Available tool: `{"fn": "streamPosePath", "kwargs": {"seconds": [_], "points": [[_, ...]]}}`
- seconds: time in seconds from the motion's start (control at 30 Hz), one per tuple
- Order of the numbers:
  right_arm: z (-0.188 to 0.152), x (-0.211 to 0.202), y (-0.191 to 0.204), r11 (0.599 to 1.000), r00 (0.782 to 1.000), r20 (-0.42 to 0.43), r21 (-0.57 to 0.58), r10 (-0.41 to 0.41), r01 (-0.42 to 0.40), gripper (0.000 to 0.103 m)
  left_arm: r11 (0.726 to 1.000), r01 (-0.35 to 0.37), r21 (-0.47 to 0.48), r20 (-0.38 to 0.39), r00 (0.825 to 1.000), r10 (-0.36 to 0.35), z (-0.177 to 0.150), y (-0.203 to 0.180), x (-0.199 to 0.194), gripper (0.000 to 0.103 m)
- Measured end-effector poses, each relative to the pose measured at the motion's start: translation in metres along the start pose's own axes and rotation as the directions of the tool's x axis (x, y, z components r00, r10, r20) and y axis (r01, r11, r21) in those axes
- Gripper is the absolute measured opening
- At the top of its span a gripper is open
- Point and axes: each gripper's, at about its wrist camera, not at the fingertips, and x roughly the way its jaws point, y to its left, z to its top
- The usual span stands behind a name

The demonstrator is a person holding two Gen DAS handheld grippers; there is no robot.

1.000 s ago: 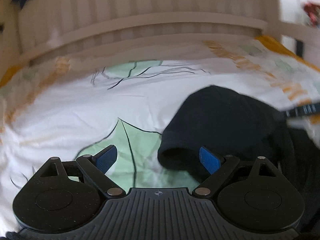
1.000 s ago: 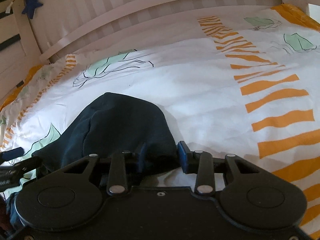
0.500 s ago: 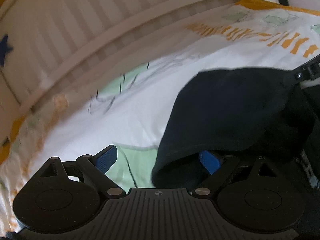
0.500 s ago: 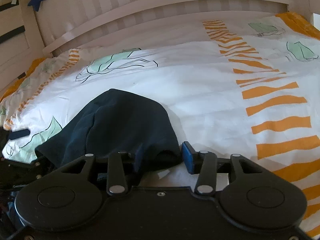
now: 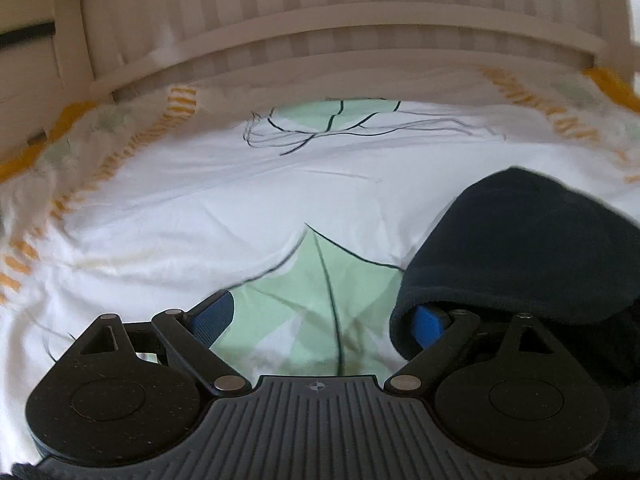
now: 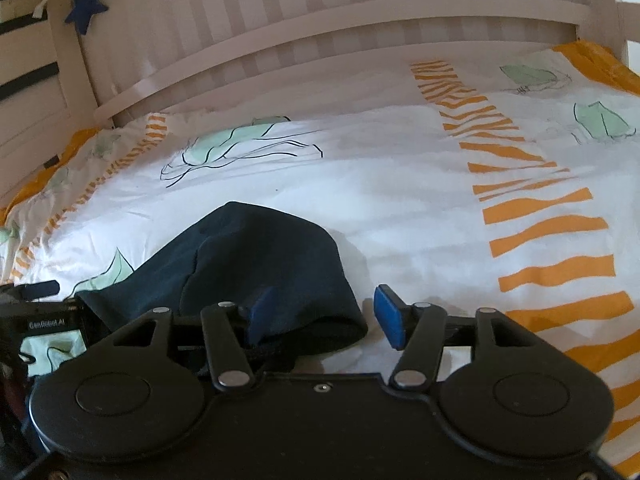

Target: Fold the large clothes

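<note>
1. We take the dark navy garment [image 6: 256,264] as our landmark. It lies bunched on the white patterned bedspread [image 6: 400,184], on the near side of the bed, well apart from the white slatted headboard [image 6: 320,12] beyond it.

2. Our right gripper [image 6: 320,316] sits at the garment's near right edge. Its jaws are opening: the right pad stands clear on the bedspread just beside the cloth, while the left pad lies against or under the fabric. A fold of cloth is between the jaws, but we judge that it is no longer pinched.

3. Our left gripper [image 5: 320,318] is at the garment's left edge with its jaws spread wide. Its left pad is over the green leaf print [image 5: 320,288], touching no cloth. Its right pad is tucked under the rolled hem, with nothing clamped.

4. What looks done: the garment is on the bed, and its visible part is drawn into a rounded, doubled-over mound, not spread flat.

5. What seems left: we see no neat rectangle yet. The edges are curved and lumpy, and much of the garment is hidden behind the grippers, so we cannot tell how many folds remain. Smoothing and at least one more fold seem needed.
</note>
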Motion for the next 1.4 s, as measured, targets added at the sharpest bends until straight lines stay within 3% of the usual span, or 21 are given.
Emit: {"fn": "streamPosePath", "kwargs": {"seconds": [0.03, 0.1, 0.13, 0.17, 0.27, 0.37, 0.53, 0.73, 0.83, 1.03, 1.17, 1.27, 1.4], "points": [[0.0, 0.0, 0.0, 1.0, 1.0, -0.002, 0.002, 0.001, -0.001, 0.062, 0.995, 0.04, -0.088, -0.028, 0.999, -0.042, 0.001, 0.008, 0.005, 0.091], [-0.001, 0.0, -0.001, 1.0, 1.0, -0.007, 0.006, 0.006, -0.006, 0.062, 0.945, 0.092, -0.313, -0.087, 0.988, -0.125, -0.002, 0.028, 0.013, 0.091], [-0.001, 0.0, -0.002, 1.0, 1.0, -0.01, 0.01, 0.007, -0.007, 0.063, 0.914, 0.106, -0.391, -0.107, 0.981, -0.159, -0.005, 0.038, 0.018, 0.091], [-0.001, 0.001, -0.003, 1.0, 1.0, -0.011, 0.016, 0.008, -0.008, 0.063, 0.903, 0.112, -0.416, -0.116, 0.978, -0.174, -0.007, 0.042, 0.021, 0.092], [-0.003, 0.006, -0.005, 1.0, 0.999, -0.035, 0.023, -0.006, 0.006, 0.063, 0.968, 0.084, -0.238, -0.126, 0.985, -0.116, -0.006, 0.026, 0.019, 0.092], [-0.009, 0.018, -0.009, 0.999, 0.996, -0.09, 0.042, -0.019, 0.023, 0.063, 0.991, 0.061, -0.118, -0.12, 0.99, -0.075, -0.007, 0.015, 0.015, 0.092], [-0.015, 0.02, -0.008, 1.0, 0.997, -0.073, 0.028, -0.011, 0.013, 0.07, 1.0, 0.01, 0.019, -0.098, 0.995, -0.008, -0.003, 0.004, 0.009, 0.093], [-0.017, 0.022, -0.003, 1.0, 0.997, -0.071, -0.007, -0.011, 0.011, 0.077, 0.975, -0.022, 0.223, -0.074, 0.996, 0.039, 0.002, -0.014, 0.004, 0.093], [-0.018, 0.023, -0.003, 1.0, 0.997, -0.071, -0.008, -0.009, 0.008, 0.078, 0.975, -0.01, 0.223, -0.104, 0.994, 0.034, 0.007, -0.01, 0.004, 0.093], [-0.019, 0.022, -0.005, 1.0, 0.998, -0.068, -0.002, -0.001, 0.001, 0.078, 0.992, 0.016, 0.124, -0.169, 0.986, 0.006, 0.014, 0.0, 0.004, 0.093], [-0.019, 0.023, -0.005, 1.0, 0.998, -0.068, 0.0, 0.001, -0.001, 0.079, 0.991, 0.045, 0.125, -0.188, 0.982, -0.021, 0.01, 0.006, 0.002, 0.093], [-0.019, 0.023, -0.004, 1.0, 0.998, -0.068, 0.0, 0.002, -0.002, 0.079, 0.992, 0.063, 0.107, -0.181, 0.983, -0.043, 0.01, 0.011, -0.001, 0.093], [-0.02, 0.023, -0.004, 1.0, 0.998, -0.068, 0.0, 0.002, -0.002, 0.079, 0.998, 0.07, 0.011, -0.137, 0.988, -0.067, 0.016, 0.017, -0.014, 0.093]]}}
